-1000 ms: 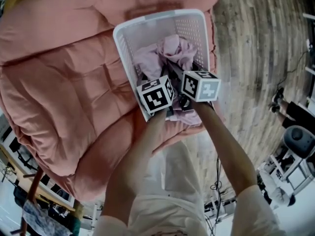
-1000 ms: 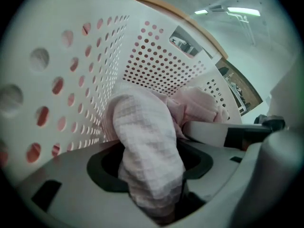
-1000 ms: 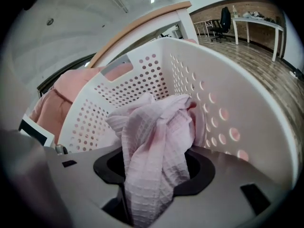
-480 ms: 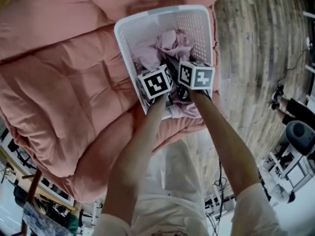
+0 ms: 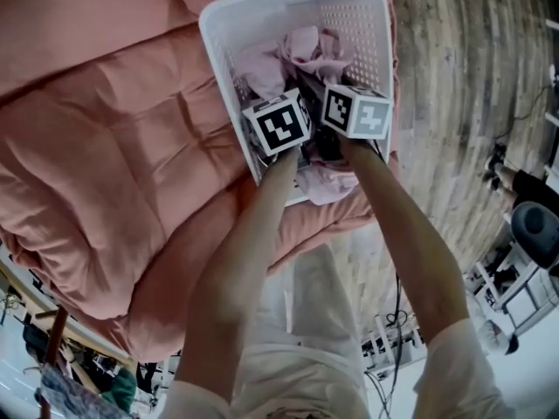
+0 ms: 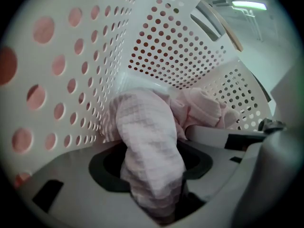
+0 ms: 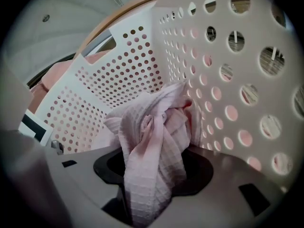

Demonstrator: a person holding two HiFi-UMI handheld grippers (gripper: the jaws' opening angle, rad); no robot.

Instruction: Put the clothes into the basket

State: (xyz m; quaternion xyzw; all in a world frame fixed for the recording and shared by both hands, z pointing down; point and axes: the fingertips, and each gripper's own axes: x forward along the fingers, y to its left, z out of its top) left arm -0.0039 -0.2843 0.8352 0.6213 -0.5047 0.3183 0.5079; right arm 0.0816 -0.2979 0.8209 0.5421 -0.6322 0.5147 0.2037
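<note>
Pink garment [image 6: 148,127] | location: inside white basket [image 5: 229,33], a fold hanging over its near rim | left gripper [image 6: 154,189]: clamped on garment | right gripper [image 7: 148,189]: clamped on garment | change: both grippers now deeper in basket | judgement: release is next.

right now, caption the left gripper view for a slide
Left gripper holding pink waffle-weave cloth inside the white perforated basket

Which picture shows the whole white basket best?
The head view: it looks down on the basket and shows most of its rim. The two gripper views sit inside it and show only holey walls behind pink cloth.
</note>
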